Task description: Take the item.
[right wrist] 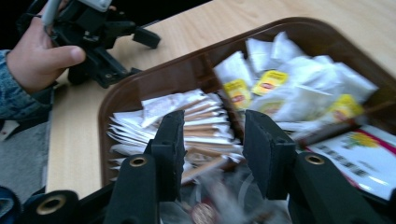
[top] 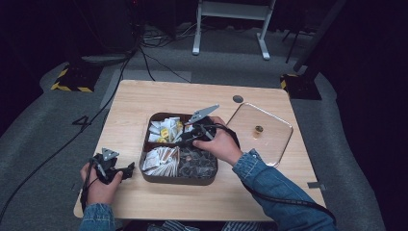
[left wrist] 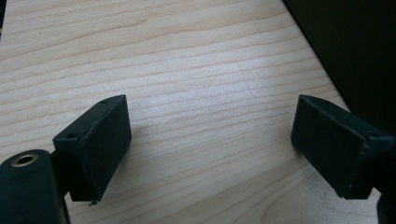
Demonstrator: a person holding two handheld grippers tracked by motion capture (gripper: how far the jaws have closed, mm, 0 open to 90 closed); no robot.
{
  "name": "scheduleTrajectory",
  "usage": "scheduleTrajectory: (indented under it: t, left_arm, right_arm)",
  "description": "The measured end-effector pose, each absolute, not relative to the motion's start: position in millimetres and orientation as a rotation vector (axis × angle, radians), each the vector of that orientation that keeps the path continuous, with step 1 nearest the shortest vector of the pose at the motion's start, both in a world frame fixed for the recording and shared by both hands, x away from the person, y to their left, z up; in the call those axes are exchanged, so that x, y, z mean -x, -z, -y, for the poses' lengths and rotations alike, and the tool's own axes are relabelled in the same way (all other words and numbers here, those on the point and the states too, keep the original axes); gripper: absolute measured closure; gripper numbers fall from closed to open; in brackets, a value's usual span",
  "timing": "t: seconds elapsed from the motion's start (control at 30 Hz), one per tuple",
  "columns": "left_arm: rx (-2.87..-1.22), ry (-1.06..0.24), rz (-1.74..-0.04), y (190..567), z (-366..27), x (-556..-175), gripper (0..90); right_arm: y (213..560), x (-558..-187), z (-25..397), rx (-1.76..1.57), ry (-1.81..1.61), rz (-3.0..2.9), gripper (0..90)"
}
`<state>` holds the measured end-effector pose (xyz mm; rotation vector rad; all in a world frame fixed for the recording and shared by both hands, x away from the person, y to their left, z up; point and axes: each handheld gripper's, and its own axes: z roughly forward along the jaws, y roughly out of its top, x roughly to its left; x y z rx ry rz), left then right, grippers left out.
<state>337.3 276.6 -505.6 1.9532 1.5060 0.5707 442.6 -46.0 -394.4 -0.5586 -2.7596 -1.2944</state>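
A brown compartment tray (top: 178, 180) sits mid-table. It holds white and yellow tea bags (top: 166, 129), paper sticks (top: 161, 161) and dark wrapped pieces (top: 197, 163). My right gripper (top: 183, 139) hovers over the tray's middle. In the right gripper view it (right wrist: 212, 149) stands open above the paper sticks (right wrist: 196, 116), tea bags (right wrist: 289, 88) beyond, nothing between the jaws. My left gripper (top: 129, 169) rests at the table's front left, beside the tray. It (left wrist: 210, 149) is wide open over bare wood.
A clear shallow tray (top: 276, 144) lies at the right of the table with one small brown item (top: 259, 129) in it. A round dark grommet (top: 237, 98) sits near the far edge. The table edge runs close beside the left gripper. Cables cross the floor.
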Motion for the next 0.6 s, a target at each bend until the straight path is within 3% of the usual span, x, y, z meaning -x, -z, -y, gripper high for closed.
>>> scheduleTrajectory:
  t: [0.2, 0.4, 0.6]
  left_arm:
    - [-1.955, -0.571, -1.506, 505.5, -276.6, -337.3, 12.5]
    - [-1.956, -0.571, -1.505, 505.5, -276.6, -337.4, 12.5]
    - [-1.955, -0.571, -1.505, 505.5, -276.6, -337.4, 12.5]
  right_arm:
    - [403.3, -435.5, 25.0, 0.504, 1.255, 2.758, 60.6]
    - [418.0, -429.8, 4.5, 0.438, 1.163, 2.874, 68.9]
    - [432.8, -426.5, -14.2, 0.475, 1.15, 2.802, 60.7]
